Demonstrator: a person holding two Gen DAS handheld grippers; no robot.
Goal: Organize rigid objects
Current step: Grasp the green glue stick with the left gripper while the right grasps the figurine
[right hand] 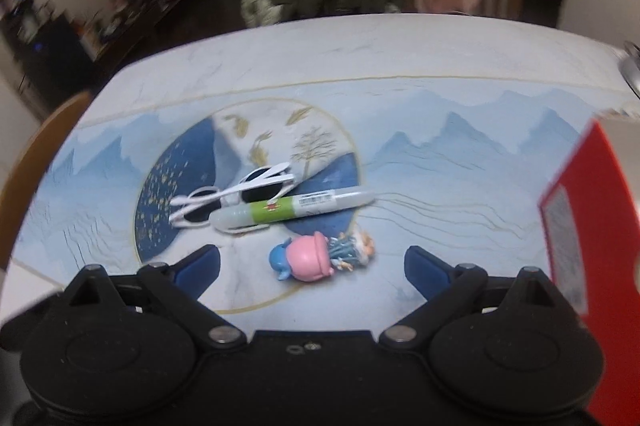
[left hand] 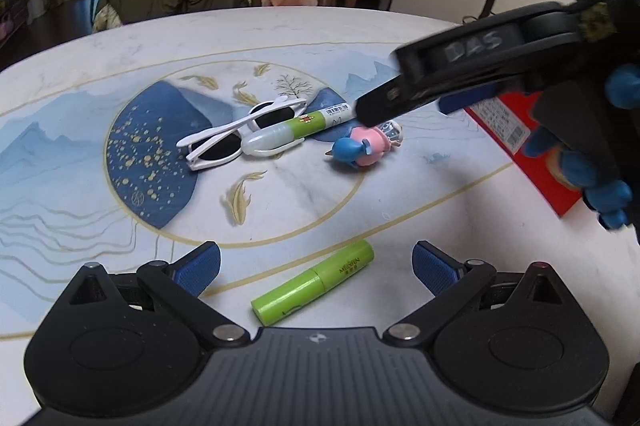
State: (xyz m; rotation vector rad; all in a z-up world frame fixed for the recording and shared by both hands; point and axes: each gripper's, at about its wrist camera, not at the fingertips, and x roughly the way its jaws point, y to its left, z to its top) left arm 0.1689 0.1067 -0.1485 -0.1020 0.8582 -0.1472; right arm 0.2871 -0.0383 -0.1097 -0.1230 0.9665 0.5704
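The surface (left hand: pixel 420 193) was a rounded marble-look top printed with pale blue mountains, a gold-ringed circle, gold feathers and a dark blue gold-flecked patch. A red box (right hand: pixel 588 226) stood at its right edge, a barcode label on the side facing inward.

The left tool (left hand: pixel 316 268) hovered over the near edge, blue-padded fingers spread wide and holding nothing. The right tool (right hand: pixel 312 266) was likewise released, its fingers apart on either side of the figurine without touching it. In the left wrist view the right tool reached in from the right edge, held by a hand in a blue glove (left hand: pixel 592 177).

White sunglasses (left hand: pixel 240 129) with dark lenses lay folded near the centre of the printed circle. A fat pen (left hand: pixel 296 131), translucent white at the clip end with a green band and a barcode sticker, lay just beside them on the near side, appearing to touch the frame. A green tube (left hand: pixel 314 282) with gold lettering lay at the near edge, between the left tool's fingers but clear of both. A small figurine (right hand: pixel 320 256), pink body and blue head, lay on its side near the pen.
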